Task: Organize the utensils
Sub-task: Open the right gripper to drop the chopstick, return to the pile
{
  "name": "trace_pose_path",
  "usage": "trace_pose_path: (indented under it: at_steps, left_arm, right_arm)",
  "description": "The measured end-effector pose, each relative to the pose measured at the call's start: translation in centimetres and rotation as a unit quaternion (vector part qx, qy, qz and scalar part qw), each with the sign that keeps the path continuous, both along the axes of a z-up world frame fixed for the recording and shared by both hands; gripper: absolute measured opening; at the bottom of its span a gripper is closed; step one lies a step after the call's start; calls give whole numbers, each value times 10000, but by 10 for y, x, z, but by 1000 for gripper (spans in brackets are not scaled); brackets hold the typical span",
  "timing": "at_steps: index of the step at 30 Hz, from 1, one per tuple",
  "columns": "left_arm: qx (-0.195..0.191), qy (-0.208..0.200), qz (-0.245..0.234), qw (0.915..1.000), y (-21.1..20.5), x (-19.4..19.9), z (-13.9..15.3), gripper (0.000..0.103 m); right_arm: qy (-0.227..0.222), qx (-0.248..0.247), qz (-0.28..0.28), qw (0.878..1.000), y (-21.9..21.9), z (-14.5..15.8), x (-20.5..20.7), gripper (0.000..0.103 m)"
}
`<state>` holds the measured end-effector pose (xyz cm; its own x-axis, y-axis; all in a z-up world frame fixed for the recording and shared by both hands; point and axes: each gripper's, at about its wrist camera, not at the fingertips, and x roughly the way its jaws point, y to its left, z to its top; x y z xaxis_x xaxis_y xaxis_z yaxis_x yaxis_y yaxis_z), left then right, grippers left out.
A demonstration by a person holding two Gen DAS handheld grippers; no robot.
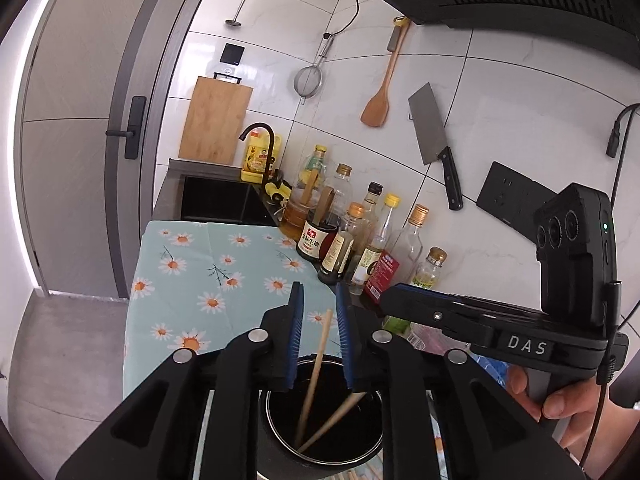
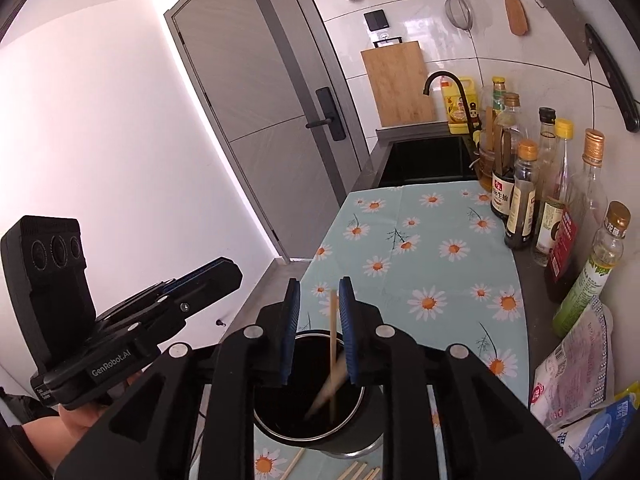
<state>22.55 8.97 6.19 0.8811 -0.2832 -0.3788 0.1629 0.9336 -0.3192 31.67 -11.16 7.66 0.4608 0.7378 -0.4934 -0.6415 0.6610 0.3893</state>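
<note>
A black round utensil holder [image 1: 320, 432] stands on the daisy cloth [image 1: 188, 276], right under both grippers; it also shows in the right wrist view [image 2: 308, 424]. Two wooden chopsticks [image 1: 316, 376] lean inside it. My left gripper [image 1: 320, 312] is open above its rim with one chopstick rising between the pads, untouched. My right gripper [image 2: 319, 312] is open over the holder; a chopstick [image 2: 333, 344] stands between its pads and looks blurred lower down. Several more chopsticks [image 2: 360, 472] lie on the cloth in front of the holder.
Sauce and oil bottles [image 1: 360, 240] line the tiled wall, with food bags [image 2: 576, 392] at the right. A sink [image 2: 424, 160] with a black tap lies beyond the cloth. A cleaver [image 1: 436, 144], wooden spatula, strainer and cutting board are against the wall. The counter's left edge drops to the floor.
</note>
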Motion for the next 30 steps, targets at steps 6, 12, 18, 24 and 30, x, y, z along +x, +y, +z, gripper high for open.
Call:
trace_pose_path:
  at_steps: [6, 12, 18, 24, 30]
  left_arm:
    - [6, 77, 67, 9999, 3, -2, 2, 17]
    - [-13, 115, 23, 9999, 3, -9, 8, 17]
    - [-4, 287, -201, 9994, 4, -17, 12, 17]
    - [-19, 514, -461, 9976, 10, -28, 17, 18]
    - [24, 1070, -417, 9934, 16, -36, 14, 27]
  right_arm:
    - [42, -8, -49, 10000, -5, 3, -3, 22]
    - [58, -15, -113, 9999, -9, 7, -8, 22]
    - [196, -288, -198, 9992, -16, 12, -16, 41]
    - [388, -501, -101, 9979, -25, 17, -24, 42]
    - [773, -857, -166, 9932, -38, 7, -29, 42]
